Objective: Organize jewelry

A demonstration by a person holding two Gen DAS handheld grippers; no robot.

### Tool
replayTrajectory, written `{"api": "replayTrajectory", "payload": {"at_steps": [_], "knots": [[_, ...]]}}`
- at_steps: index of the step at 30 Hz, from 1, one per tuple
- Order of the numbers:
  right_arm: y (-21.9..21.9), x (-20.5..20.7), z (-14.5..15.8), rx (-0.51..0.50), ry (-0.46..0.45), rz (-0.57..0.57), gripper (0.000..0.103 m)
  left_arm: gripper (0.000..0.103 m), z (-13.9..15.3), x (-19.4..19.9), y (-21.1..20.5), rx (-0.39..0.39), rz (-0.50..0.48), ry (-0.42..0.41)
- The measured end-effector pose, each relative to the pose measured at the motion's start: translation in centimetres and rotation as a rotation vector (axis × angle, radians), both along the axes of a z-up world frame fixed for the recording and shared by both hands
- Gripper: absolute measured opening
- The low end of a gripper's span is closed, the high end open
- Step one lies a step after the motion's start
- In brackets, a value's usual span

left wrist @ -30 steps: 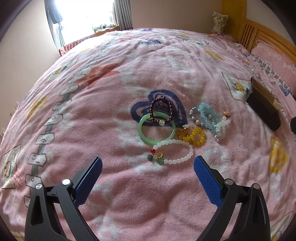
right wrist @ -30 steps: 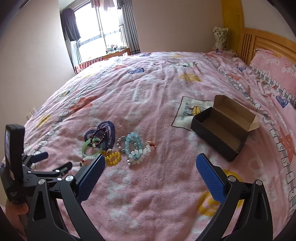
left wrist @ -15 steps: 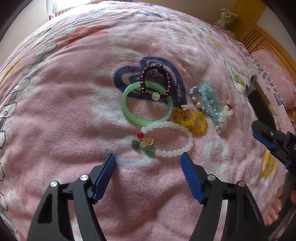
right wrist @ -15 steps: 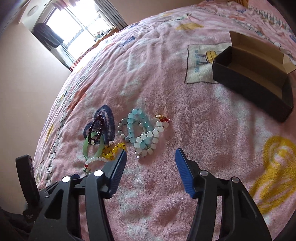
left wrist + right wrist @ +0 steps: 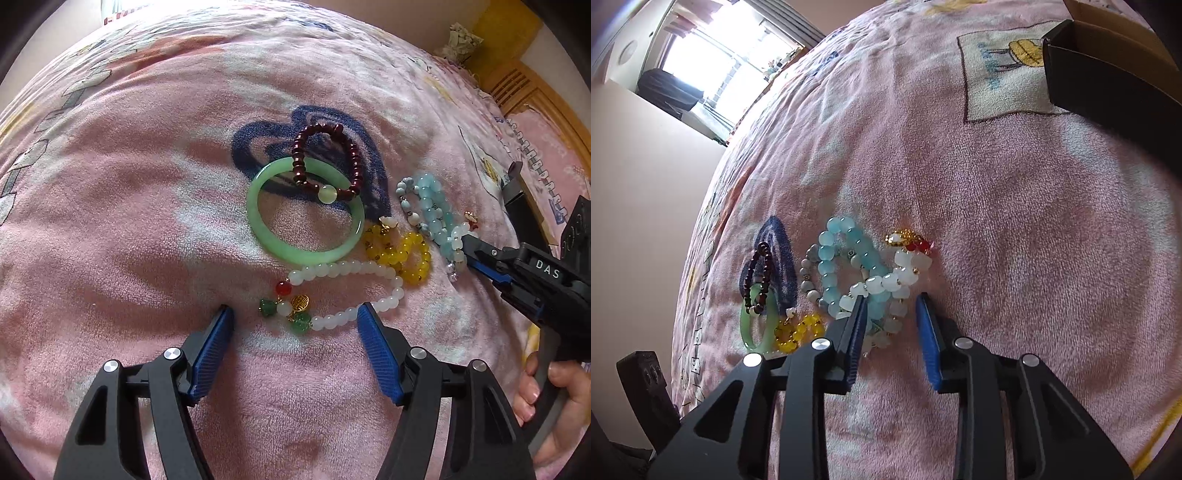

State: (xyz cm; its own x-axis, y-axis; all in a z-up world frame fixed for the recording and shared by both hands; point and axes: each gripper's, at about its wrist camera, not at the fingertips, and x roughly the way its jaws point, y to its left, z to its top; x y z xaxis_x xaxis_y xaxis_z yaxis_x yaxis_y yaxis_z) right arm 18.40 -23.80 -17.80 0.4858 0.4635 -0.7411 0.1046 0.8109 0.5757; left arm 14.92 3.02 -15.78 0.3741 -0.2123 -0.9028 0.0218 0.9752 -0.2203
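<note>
Several bracelets lie on a pink blanket. In the left wrist view my left gripper is open, its fingers straddling the charm end of a white bead bracelet. Behind it lie a green bangle, a dark red bead bracelet, a yellow one and a light blue one. My right gripper is partly open, its fingers around the near end of a white chunky bracelet tangled with the light blue one. It also shows in the left wrist view.
An open black box with a cardboard inside lies on the blanket at the upper right of the right wrist view. A wooden headboard and a pink pillow are beyond. A window is at the far left.
Both grippers have come down close to the bracelets and narrowed. The left now straddles the white bead bracelet's charms. The right now straddles the white chunky bracelet.
</note>
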Motion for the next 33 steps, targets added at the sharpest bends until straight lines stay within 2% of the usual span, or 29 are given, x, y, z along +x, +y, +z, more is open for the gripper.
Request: {"api": "replayTrajectory", "payload": {"at_steps": [3, 6, 10, 13, 16, 19, 20, 24, 33], "knots": [[-0.1, 0.2, -0.1, 0.007, -0.002, 0.002, 0.015, 0.058, 0.0, 0.1, 0.5, 0.002, 0.016, -0.005], [-0.4, 0.3, -0.1, 0.009, -0.004, 0.004, 0.013, 0.057, 0.0, 0.3, 0.7, -0.012, 0.021, -0.002], [-0.5, 0.4, -0.3, 0.012, -0.006, -0.002, 0.013, 0.055, 0.0, 0.0, 0.2, 0.024, 0.011, -0.021], [-0.3, 0.2, -0.2, 0.003, -0.015, -0.013, 0.013, 0.044, 0.2, -0.1, 0.4, 0.039, 0.017, -0.037], [0.0, 0.1, 0.1, -0.027, -0.028, -0.012, 0.011, 0.022, 0.4, 0.0, 0.9, 0.046, 0.034, -0.046], [0.3, 0.0, 0.5, -0.032, -0.034, -0.011, 0.011, 0.017, 0.5, 0.1, 1.3, 0.019, 0.04, -0.045], [0.3, 0.0, 0.7, -0.031, -0.037, -0.009, 0.011, 0.009, 0.6, 0.1, 1.4, 0.022, 0.042, -0.047], [-0.2, -0.2, 1.9, -0.028, -0.065, -0.015, 0.01, 0.005, 1.0, 0.1, 1.5, 0.013, 0.037, -0.054], [-0.9, -0.9, 4.3, -0.008, -0.122, -0.023, 0.01, 0.005, 2.0, -0.1, 1.5, 0.006, 0.037, -0.083]]}}
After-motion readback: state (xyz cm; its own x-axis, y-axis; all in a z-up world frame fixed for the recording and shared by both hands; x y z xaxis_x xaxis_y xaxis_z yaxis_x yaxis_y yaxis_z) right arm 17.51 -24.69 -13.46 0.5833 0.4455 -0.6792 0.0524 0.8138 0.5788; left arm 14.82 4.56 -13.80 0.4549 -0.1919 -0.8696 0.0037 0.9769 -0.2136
